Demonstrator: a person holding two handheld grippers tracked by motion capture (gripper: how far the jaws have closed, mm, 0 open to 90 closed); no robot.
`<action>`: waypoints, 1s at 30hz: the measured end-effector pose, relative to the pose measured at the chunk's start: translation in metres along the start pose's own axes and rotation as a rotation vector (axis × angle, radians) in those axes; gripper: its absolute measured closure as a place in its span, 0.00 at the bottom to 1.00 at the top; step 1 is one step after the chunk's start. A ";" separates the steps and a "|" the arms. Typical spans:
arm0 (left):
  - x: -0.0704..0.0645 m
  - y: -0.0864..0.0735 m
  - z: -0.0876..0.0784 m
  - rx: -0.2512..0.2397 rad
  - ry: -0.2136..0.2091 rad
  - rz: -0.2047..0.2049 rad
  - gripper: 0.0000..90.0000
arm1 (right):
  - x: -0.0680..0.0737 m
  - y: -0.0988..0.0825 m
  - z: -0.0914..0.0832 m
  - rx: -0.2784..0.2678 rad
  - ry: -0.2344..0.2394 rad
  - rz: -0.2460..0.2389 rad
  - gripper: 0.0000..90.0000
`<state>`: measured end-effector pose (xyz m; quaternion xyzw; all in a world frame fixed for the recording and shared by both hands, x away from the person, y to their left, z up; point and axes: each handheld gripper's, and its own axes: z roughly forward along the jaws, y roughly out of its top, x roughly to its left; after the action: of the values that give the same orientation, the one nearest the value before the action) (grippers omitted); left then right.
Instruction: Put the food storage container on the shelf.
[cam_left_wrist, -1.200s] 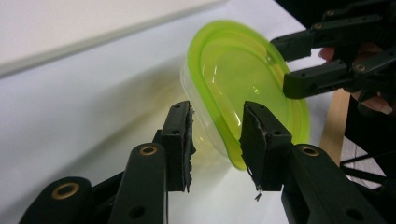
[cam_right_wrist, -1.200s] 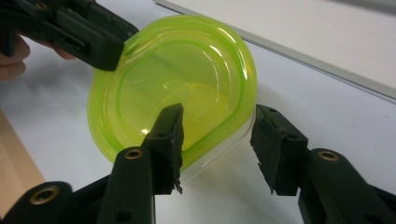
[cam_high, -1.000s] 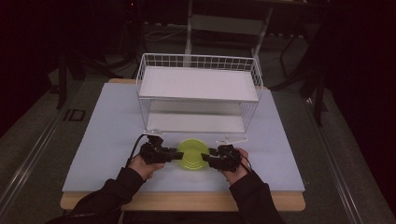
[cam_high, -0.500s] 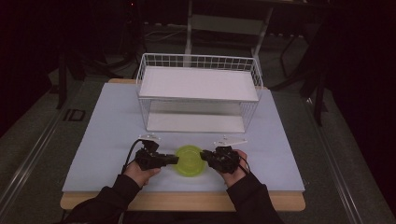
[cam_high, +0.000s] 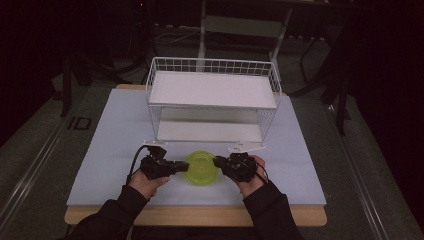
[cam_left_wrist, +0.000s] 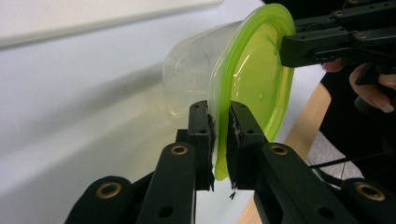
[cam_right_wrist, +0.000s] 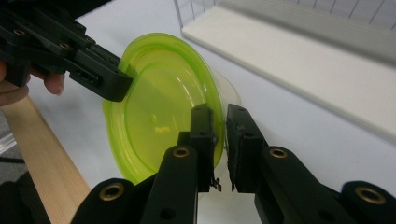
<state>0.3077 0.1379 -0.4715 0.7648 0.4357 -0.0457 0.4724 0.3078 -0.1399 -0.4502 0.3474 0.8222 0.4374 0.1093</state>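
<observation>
1. High view: both hands reach in from the near edge, holding the left gripper (cam_high: 184, 166) and right gripper (cam_high: 219, 162) at opposite sides of the green-lidded container (cam_high: 201, 168), above the worktop (cam_high: 115, 140) before the wire rack (cam_high: 212, 102). Compared with earlier, it sits nearer the person.
2. Left gripper view: the left gripper (cam_left_wrist: 220, 135) has just closed, its jaws clenched on the lid rim (cam_left_wrist: 220, 161).
3. Right gripper view: the right gripper (cam_right_wrist: 220, 140) has just closed and grasps the opposite rim.

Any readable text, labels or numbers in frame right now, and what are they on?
"ID": large dark letters on the grey floor mat left of the table.
Green lid: no print to be seen.
Clear container: no label to be seen.
Wire rack and its white shelf: no markings.
Left gripper and right gripper: no brand or number legible.
</observation>
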 end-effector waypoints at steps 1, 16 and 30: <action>0.000 0.000 0.000 0.000 0.000 0.000 0.91 | 0.001 0.003 -0.002 -0.003 0.000 0.000 0.91; -0.028 0.045 -0.041 -0.111 0.001 0.059 0.91 | 0.006 0.057 -0.038 -0.080 -0.008 -0.061 0.91; -0.042 0.086 -0.058 -0.156 -0.004 0.074 0.91 | -0.002 0.104 -0.063 -0.098 -0.014 -0.087 0.91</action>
<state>0.3225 0.1410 -0.3605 0.7412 0.4086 0.0040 0.5326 0.3285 -0.1424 -0.3304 0.3088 0.8133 0.4695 0.1507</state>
